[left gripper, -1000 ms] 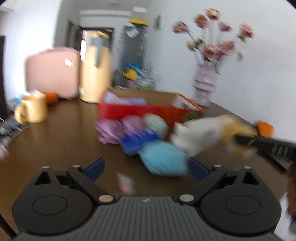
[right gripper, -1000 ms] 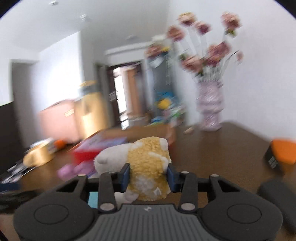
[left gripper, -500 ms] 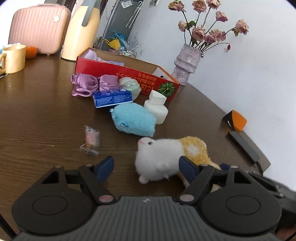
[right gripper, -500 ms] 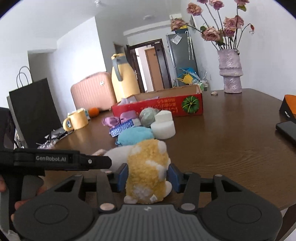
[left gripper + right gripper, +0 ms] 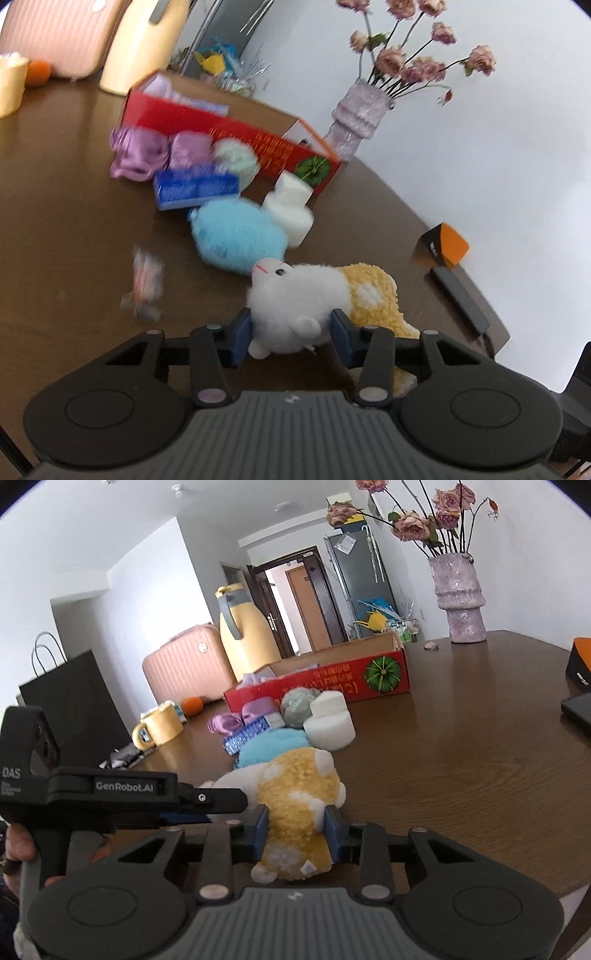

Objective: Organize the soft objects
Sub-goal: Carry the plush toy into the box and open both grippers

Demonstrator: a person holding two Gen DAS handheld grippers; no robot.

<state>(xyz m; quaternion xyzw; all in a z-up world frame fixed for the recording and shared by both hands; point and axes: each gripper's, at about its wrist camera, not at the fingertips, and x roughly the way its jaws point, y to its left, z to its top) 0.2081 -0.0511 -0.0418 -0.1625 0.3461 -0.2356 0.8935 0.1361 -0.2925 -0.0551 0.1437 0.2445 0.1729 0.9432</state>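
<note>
1. Between the fingers of the left gripper sits the white front of one plush hamster; the pads touch its fur, so it looks grasped.
2. The right gripper is clenched on the yellow back of the same toy, which lies on the table, well in front of the red box.
3. Risk, as I judge: both grippers hold one soft toy, so pulling in different directions could stretch it or make it slip.
4. Nearer the red box I count one blue plush, one white sponge, one purple bow, one green ball and one blue packet.
</note>
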